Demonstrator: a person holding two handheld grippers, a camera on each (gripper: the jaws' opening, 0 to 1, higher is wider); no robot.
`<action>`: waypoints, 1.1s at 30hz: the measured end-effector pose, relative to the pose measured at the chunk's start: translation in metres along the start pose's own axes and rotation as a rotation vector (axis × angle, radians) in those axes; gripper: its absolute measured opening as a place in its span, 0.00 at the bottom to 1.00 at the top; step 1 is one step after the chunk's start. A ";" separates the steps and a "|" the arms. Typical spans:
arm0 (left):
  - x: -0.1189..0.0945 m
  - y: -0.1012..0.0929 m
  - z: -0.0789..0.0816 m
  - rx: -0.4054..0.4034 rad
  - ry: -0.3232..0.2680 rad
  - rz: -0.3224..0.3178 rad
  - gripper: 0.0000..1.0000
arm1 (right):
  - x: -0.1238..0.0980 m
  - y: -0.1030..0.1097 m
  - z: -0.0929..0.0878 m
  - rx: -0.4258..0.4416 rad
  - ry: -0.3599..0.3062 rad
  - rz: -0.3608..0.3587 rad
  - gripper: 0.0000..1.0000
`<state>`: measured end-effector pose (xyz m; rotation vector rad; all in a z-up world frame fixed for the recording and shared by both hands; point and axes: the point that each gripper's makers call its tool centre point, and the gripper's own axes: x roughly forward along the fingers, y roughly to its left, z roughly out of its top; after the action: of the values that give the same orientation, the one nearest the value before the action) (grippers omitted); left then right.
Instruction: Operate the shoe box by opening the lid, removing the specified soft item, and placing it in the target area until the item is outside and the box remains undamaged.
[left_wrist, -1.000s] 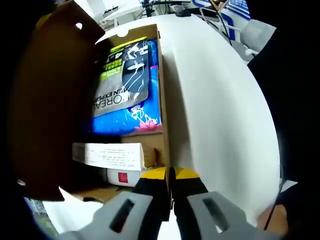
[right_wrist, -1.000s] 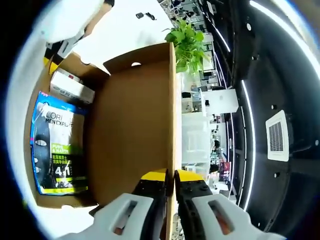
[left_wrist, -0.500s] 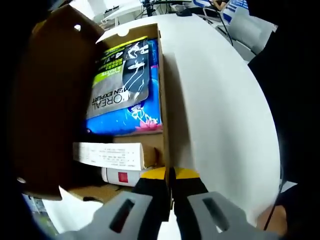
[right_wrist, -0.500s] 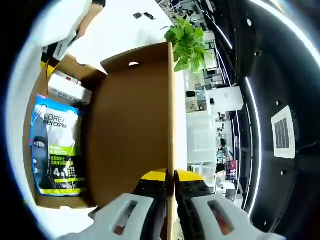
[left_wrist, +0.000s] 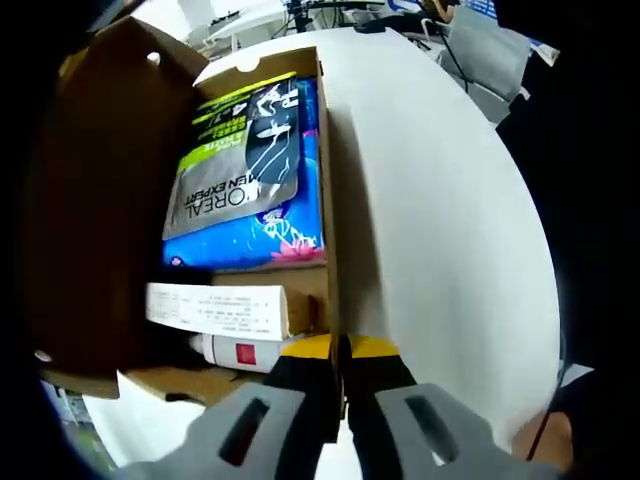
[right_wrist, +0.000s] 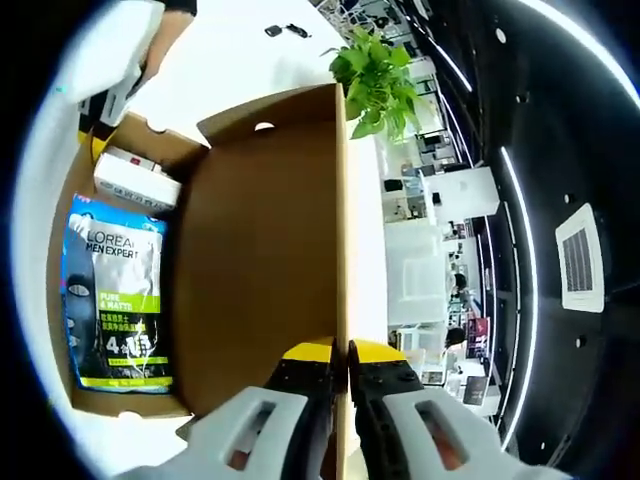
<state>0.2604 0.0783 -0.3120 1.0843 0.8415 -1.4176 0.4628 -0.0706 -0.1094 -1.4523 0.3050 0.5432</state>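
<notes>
- White round table (left_wrist: 440, 230): to the right of the left claw and beyond it.
- Green potted plant (right_wrist: 377, 82): far ahead of the right claw, slightly right.
- Ceiling vent grille (right_wrist: 581, 270): well right of the right claw.
- Small dark objects (right_wrist: 284, 30) on the tabletop: far ahead, slightly left.

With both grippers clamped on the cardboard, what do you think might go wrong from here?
1. The right gripper grips the raised lid by its thin edge; pushing it further back may crease or tear the hinge.
2. The left gripper pinches the box wall; that wall could buckle.
3. Neither is free for the L'Oreal pouch.
</notes>
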 end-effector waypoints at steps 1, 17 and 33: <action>0.000 0.000 0.000 -0.001 0.000 0.000 0.02 | 0.000 0.000 0.000 -0.002 0.000 0.003 0.03; 0.002 0.008 -0.001 0.010 0.003 0.001 0.02 | 0.013 -0.002 -0.003 0.007 0.002 0.082 0.03; 0.001 0.003 0.000 0.015 0.005 0.002 0.02 | 0.029 -0.003 -0.007 0.023 0.010 0.176 0.03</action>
<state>0.2635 0.0777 -0.3125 1.0999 0.8344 -1.4220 0.4895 -0.0731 -0.1227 -1.4139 0.4483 0.6729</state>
